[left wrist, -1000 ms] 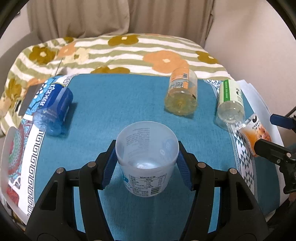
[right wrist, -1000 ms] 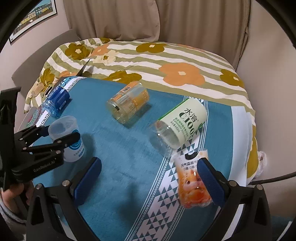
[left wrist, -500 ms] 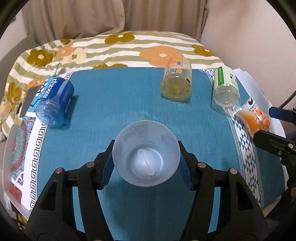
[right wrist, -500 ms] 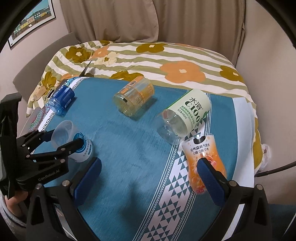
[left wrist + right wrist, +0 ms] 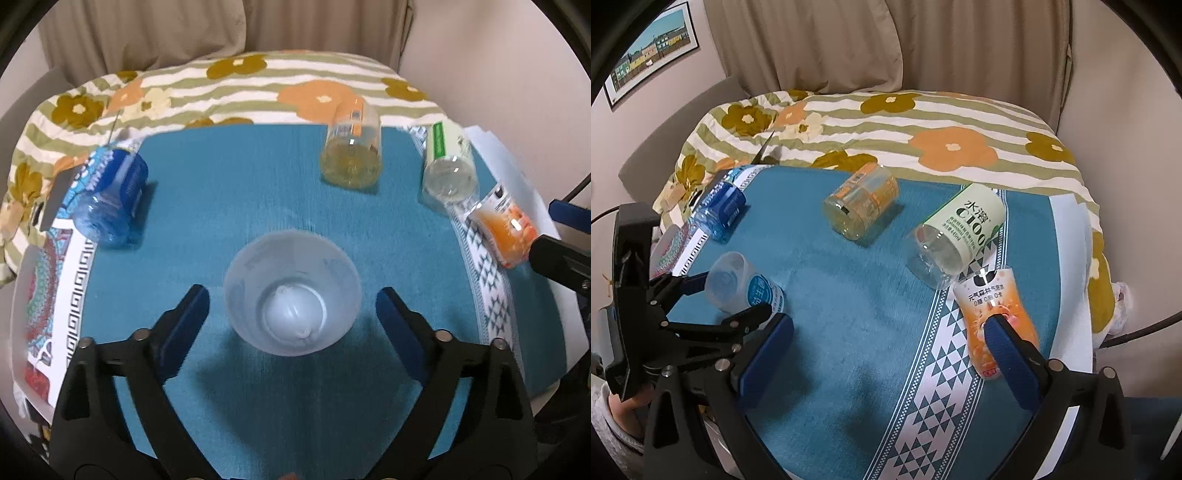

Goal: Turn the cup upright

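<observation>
Between the spread left tongs [image 5: 291,314] the cup [image 5: 292,291] sits free; right view suggests it tilts.

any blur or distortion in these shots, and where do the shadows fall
Left wrist view: motion-smeared, softest on the blue bottle and orange pouch; the cup casts a shadow toward the camera. Right wrist view: sharper, the green label bottle legible. Both show fisheye bending and dark corners.

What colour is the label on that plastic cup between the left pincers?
Blue with white writing, on the cup; the right wrist view shows it best.
</observation>
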A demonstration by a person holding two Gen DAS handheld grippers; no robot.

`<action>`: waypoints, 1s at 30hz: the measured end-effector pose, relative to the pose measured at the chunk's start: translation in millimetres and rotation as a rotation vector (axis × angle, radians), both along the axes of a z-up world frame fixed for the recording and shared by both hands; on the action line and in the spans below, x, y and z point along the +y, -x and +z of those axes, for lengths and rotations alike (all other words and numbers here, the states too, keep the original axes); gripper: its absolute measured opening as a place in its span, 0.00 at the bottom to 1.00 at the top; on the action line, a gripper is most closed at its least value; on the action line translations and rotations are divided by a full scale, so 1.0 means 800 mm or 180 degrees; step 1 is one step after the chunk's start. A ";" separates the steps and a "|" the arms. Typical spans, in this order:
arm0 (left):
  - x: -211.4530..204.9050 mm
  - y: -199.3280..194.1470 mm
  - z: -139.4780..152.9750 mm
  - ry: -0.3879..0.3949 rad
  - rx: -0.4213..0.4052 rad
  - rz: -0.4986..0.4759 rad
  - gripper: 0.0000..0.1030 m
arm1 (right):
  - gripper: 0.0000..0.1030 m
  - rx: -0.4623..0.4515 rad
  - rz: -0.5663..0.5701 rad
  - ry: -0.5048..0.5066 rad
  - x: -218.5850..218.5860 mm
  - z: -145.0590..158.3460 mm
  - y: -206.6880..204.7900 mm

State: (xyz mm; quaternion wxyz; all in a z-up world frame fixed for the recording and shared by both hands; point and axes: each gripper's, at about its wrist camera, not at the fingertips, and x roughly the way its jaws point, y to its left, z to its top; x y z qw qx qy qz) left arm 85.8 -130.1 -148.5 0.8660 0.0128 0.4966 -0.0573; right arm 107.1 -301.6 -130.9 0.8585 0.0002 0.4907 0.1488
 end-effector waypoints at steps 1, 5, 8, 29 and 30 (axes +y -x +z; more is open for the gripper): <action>0.001 0.001 0.006 0.0002 -0.0018 -0.0012 0.96 | 1.00 -0.0006 -0.0023 -0.0006 0.000 0.004 0.001; 0.008 0.009 0.034 -0.0011 -0.0086 -0.0096 0.96 | 1.00 -0.0034 -0.0151 0.0004 -0.001 0.021 0.008; 0.021 0.017 0.061 0.0008 -0.0130 -0.0151 0.96 | 1.00 -0.0084 -0.0309 0.0033 0.002 0.044 0.018; 0.128 0.110 0.191 0.0001 -0.0676 -0.0082 1.00 | 1.00 -0.0406 -0.1005 0.0274 0.077 0.134 0.127; 0.128 0.112 0.192 -0.0008 -0.0695 -0.0082 1.00 | 1.00 -0.0413 -0.1017 0.0282 0.078 0.134 0.129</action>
